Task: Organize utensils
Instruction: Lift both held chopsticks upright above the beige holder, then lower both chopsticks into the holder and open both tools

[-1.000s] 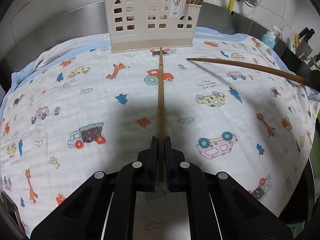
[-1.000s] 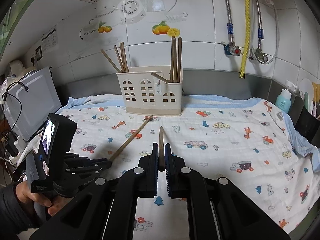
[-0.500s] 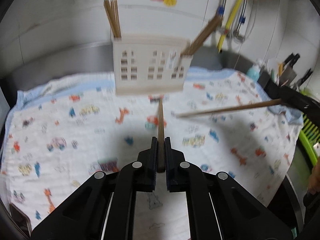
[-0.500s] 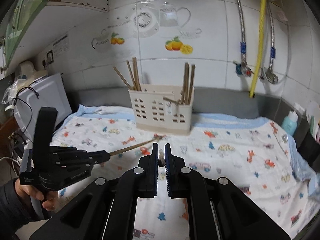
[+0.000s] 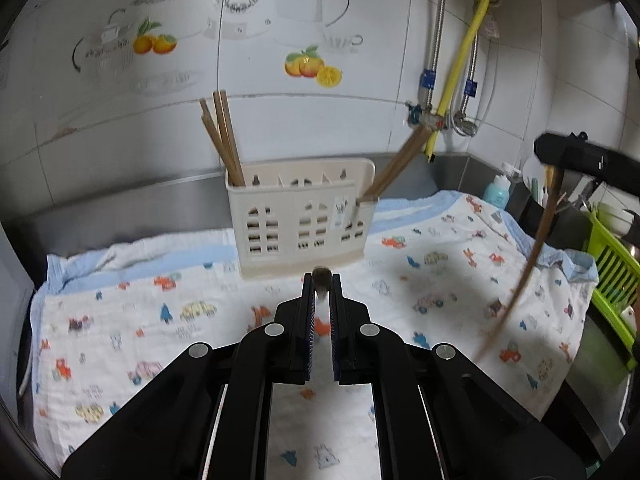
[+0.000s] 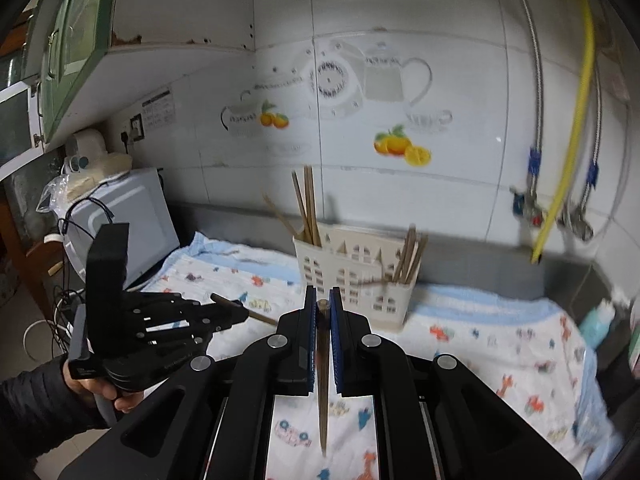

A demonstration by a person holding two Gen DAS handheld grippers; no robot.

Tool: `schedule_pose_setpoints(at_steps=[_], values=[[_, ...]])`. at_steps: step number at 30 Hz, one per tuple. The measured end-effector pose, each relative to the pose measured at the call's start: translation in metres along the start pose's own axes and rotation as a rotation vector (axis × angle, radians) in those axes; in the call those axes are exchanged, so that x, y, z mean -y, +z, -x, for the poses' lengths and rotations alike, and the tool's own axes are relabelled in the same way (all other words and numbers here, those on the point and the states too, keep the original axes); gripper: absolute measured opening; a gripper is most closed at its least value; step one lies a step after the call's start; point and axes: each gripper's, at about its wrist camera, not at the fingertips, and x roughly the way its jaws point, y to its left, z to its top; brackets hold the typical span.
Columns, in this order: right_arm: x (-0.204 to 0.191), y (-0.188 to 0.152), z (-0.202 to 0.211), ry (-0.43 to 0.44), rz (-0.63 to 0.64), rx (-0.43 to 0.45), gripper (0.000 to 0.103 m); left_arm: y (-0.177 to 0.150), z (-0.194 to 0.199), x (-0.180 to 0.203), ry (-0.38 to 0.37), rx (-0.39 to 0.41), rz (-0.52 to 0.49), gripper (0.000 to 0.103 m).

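Observation:
A cream utensil holder (image 5: 300,216) with window cut-outs stands at the back of the printed cloth (image 5: 120,340), with wooden chopsticks (image 5: 224,136) in its left end and more (image 5: 400,160) leaning out of its right end. My left gripper (image 5: 321,280) is shut on a wooden chopstick (image 5: 321,276) seen end-on, raised in front of the holder. My right gripper (image 6: 323,304) is shut on another chopstick (image 6: 322,380) that hangs point down. From the left wrist view this chopstick (image 5: 532,256) hangs at the right. The holder also shows in the right wrist view (image 6: 352,276).
A white microwave (image 6: 120,220) stands at the cloth's left end. Pipes and a yellow hose (image 5: 460,68) run down the tiled wall at the back right. A green rack (image 5: 612,276) and a blue bottle (image 5: 496,194) stand at the right edge.
Both grippers have lifted off the cloth and tilted up, each carrying its chopstick. The chopsticks have swung from lying forward to pointing down or end-on.

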Motion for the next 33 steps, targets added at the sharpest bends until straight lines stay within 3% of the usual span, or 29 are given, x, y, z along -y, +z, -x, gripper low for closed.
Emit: schedule_pose_setpoints(at_steps=[11, 17, 27, 33], values=[[0.028, 0.084, -0.004, -0.02, -0.005, 0.112, 0.006, 0.054, 0.0, -0.01, 0.026, 0.038, -0.041, 0.006], [0.043, 0.12, -0.024, -0.049, -0.031, 0.159, 0.006, 0.09, 0.016, -0.014, 0.043, 0.108, -0.068, 0.006], [0.06, 0.153, -0.064, -0.124, -0.041, 0.206, 0.006, 0.152, 0.042, -0.01, 0.065, 0.236, -0.11, 0.006], [0.075, 0.153, -0.092, -0.132, -0.065, 0.218, 0.006, 0.175, 0.031, -0.011, 0.118, 0.29, -0.13, 0.006]])
